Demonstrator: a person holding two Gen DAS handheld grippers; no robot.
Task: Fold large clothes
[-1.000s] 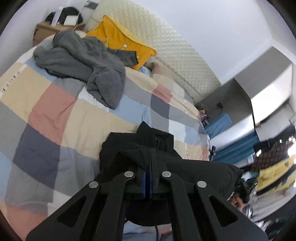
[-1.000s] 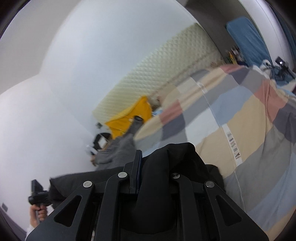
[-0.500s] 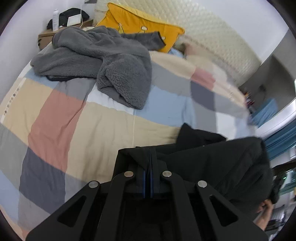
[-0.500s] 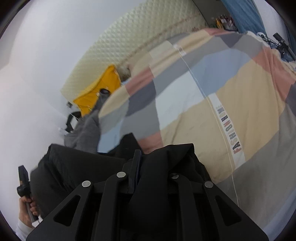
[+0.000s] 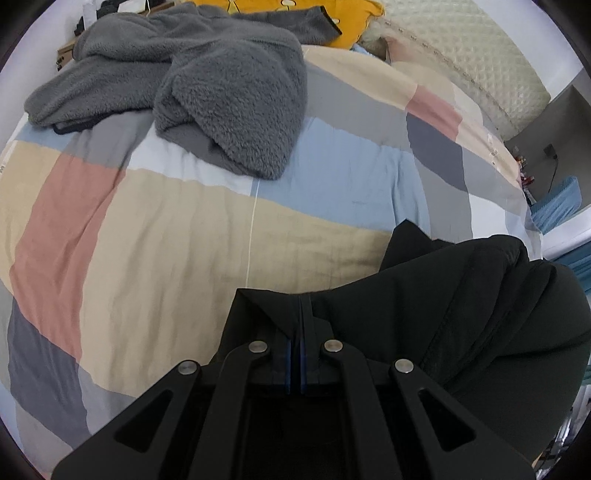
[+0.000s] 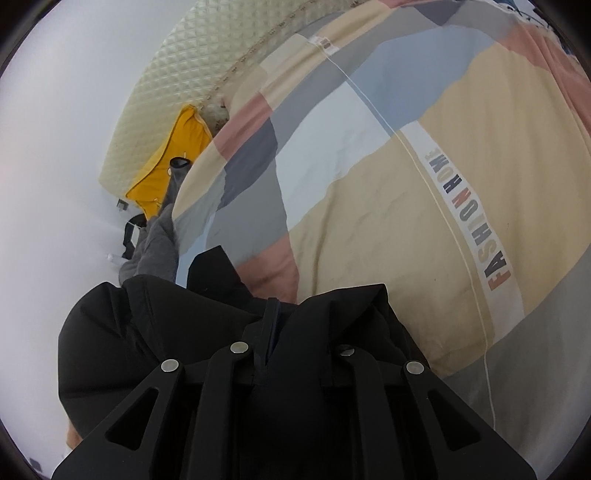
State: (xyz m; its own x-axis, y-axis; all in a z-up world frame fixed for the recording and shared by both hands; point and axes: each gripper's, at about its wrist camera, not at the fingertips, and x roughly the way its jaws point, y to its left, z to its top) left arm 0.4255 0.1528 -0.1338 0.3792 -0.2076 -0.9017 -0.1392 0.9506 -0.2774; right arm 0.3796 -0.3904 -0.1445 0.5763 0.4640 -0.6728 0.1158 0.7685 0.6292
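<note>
Both grippers are clamped on the black jacket (image 5: pixel 461 314), the left gripper (image 5: pixel 297 354) and the right gripper (image 6: pixel 269 332) each pinching an edge, and the garment hangs bunched between them just above the patchwork duvet (image 5: pixel 177 229); this looks like the laying-out step. Next I would spread it flat on the bare duvet, short of the grey fleece (image 5: pixel 207 85) heaped toward the yellow pillow (image 5: pixel 354 22)

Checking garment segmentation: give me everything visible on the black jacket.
The black jacket looks like smooth, matte woven fabric with stitched seams and a pointed corner sticking up. It hangs bunched between both grippers over the patchwork bedspread. The left gripper and right gripper are each shut on its fabric. No other garment touches it.
</note>
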